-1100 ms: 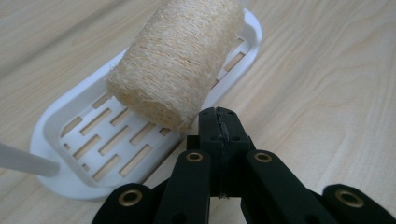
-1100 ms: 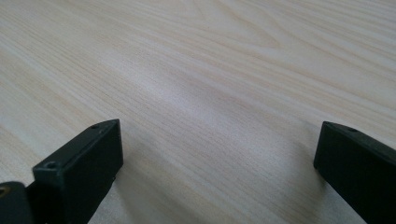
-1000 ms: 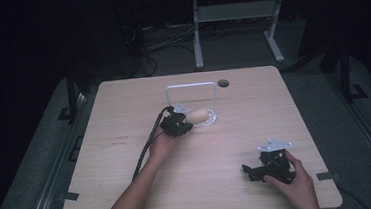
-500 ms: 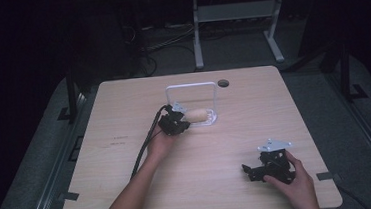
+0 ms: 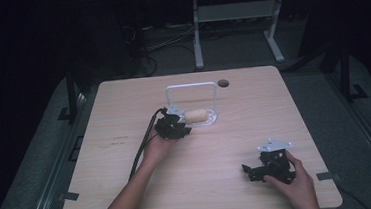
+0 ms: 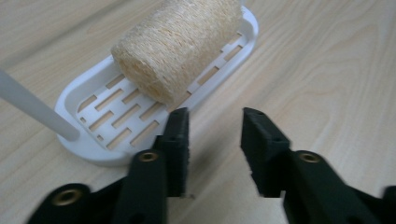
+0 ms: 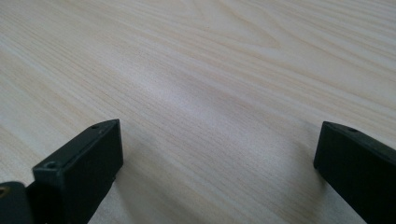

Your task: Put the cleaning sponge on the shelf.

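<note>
The left gripper (image 5: 175, 128) sits near the middle of the table (image 5: 130, 189), just short of the white soap tray (image 6: 100, 119). Its jaws have just been opening and now stand apart with nothing between them. The loofah roll (image 6: 180, 44) lies on the tray, which a second ago was covered by the gripper; the roll appears released and placed there. The right gripper (image 5: 259, 170) rests near the front right corner, jaws wide apart over bare wood.
</note>
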`<action>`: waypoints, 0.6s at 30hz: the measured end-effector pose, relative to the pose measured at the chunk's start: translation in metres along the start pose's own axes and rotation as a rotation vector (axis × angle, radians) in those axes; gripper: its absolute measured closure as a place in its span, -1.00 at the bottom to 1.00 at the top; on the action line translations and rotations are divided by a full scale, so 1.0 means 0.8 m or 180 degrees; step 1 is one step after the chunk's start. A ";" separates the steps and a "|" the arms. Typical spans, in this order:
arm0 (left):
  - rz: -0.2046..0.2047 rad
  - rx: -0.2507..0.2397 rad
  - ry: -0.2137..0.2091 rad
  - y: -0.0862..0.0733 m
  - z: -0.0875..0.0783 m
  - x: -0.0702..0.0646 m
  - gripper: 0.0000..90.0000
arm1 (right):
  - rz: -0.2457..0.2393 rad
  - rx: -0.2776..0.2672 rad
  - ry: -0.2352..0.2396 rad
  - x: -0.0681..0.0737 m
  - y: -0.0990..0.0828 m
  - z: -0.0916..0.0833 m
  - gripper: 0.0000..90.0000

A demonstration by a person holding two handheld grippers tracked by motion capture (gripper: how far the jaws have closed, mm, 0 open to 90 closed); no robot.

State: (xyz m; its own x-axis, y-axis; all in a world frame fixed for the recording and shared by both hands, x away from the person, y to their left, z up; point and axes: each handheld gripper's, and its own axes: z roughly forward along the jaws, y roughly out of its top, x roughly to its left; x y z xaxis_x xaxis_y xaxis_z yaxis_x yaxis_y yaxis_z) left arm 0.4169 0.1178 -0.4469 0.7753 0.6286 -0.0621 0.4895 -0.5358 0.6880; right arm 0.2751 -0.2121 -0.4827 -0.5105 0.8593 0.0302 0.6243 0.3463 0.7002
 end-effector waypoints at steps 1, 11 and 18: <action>0.0002 -0.0002 -0.0002 -0.001 -0.003 -0.001 0.15 | 0.0001 0.0000 0.0001 0.000 0.000 0.000 -0.98; 0.0043 -0.0024 0.0039 -0.025 -0.031 -0.011 -0.36 | 0.0001 0.0001 0.0000 0.000 0.000 0.000 -0.98; 0.0087 -0.0073 0.0122 -0.043 -0.051 -0.016 -0.60 | 0.0001 0.0002 0.0000 0.000 0.000 0.000 -0.98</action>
State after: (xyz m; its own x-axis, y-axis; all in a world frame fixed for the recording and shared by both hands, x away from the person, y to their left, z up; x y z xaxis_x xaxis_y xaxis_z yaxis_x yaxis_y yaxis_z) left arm 0.3740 0.1508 -0.4401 0.7721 0.6353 -0.0158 0.4589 -0.5402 0.7054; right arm 0.2751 -0.2121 -0.4827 -0.5104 0.8594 0.0305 0.6248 0.3462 0.6999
